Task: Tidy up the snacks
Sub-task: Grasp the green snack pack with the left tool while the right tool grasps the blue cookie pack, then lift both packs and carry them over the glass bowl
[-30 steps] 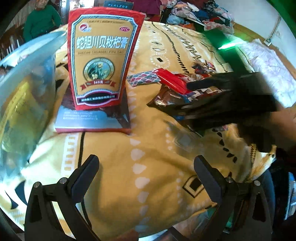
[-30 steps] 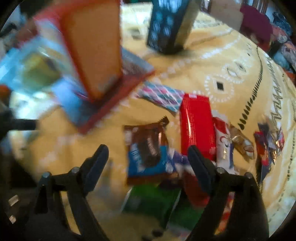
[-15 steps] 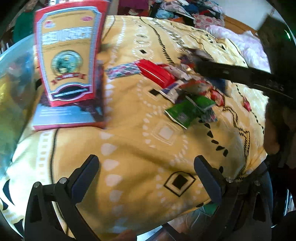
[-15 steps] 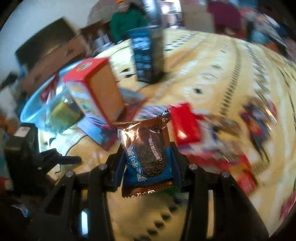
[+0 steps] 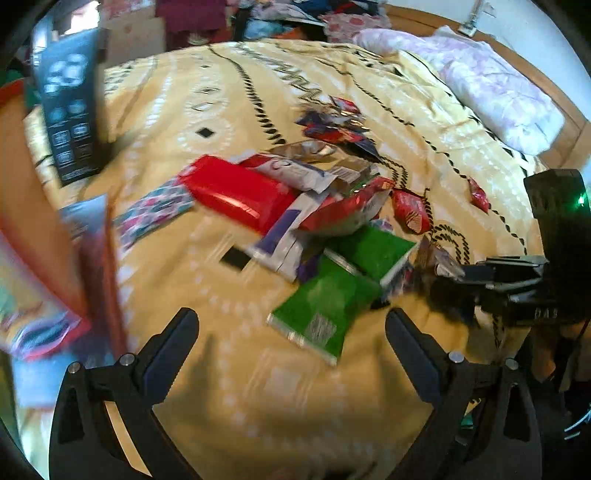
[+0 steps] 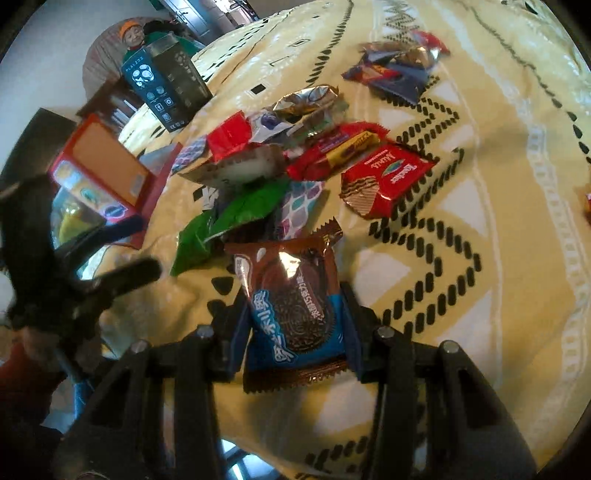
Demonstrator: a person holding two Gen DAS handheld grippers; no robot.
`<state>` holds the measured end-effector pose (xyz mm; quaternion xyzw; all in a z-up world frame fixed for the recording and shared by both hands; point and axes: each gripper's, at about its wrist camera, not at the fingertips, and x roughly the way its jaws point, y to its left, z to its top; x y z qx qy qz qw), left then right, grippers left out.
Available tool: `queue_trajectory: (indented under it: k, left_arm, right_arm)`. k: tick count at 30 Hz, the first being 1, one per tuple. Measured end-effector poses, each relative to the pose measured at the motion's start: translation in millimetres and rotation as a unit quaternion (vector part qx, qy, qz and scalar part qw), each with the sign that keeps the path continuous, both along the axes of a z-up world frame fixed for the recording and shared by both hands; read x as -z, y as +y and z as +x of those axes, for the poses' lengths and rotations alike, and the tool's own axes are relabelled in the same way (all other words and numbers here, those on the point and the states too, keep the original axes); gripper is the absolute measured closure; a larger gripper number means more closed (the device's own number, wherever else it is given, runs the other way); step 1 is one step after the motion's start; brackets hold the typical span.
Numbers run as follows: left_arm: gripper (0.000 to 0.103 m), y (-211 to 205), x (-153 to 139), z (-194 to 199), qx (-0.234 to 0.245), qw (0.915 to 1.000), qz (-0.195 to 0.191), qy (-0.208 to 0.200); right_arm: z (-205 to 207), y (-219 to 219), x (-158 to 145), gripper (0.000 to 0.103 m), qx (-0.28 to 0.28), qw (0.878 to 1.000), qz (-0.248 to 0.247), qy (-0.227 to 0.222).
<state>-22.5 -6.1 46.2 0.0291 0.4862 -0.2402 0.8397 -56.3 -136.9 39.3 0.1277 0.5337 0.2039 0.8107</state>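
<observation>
Cookie packet [image 6: 291, 314] clamped upright in the right gripper [image 6: 295, 321]
Its long axis runs away from the camera over the bed [image 6: 480, 240]; left gripper [image 5: 291, 332] fingers stand apart, empty.

**Surroundings, bed and beyond**

Yellow patterned bedspread [image 5: 229, 110], black dashes and diamonds, covers the bed. Pale floral pillow [image 5: 495, 88] at its far right edge. Tall black box [image 5: 68, 107] with white icons stands upright on the spread, far left. Red-and-orange carton [image 6: 99, 166] upright near a clear plastic container [image 6: 74, 218]. Seated person in green top [image 6: 147, 33] behind. Heap of clothes [image 5: 280, 14] past the bed.
</observation>
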Motion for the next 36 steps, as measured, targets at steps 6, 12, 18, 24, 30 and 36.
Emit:
queue_trajectory:
  k: [6,12,18,24,30,36]
  left_arm:
    - [0.002,-10,23,16,0.021,0.9995,0.010,0.023]
    - [0.049,-17,23,8,0.023,0.9990,0.035,0.015]
    - [0.057,-3,7,-9,-0.017,0.9997,0.019,0.007]
    - [0.057,13,-31,-20,-0.074,0.9969,0.017,-0.023]
    - [0.057,21,-70,-23,-0.116,0.9895,0.043,-0.076]
    - [0.057,25,-76,-21,-0.137,0.9833,0.079,-0.090]
  right_arm:
    - [5,2,2,0.057,-0.005,1.000,-0.006,0.005]
    - [3,5,3,0.057,0.001,1.000,-0.013,0.001]
    - [-1,7,-6,0.058,0.009,1.000,-0.009,-0.012]
    - [-5,10,-25,0.058,0.007,0.999,-0.013,-0.039]
    - [-7,16,-41,0.058,0.002,0.998,-0.022,-0.059]
    - [-12,25,-46,0.058,-0.004,0.998,-0.026,-0.060]
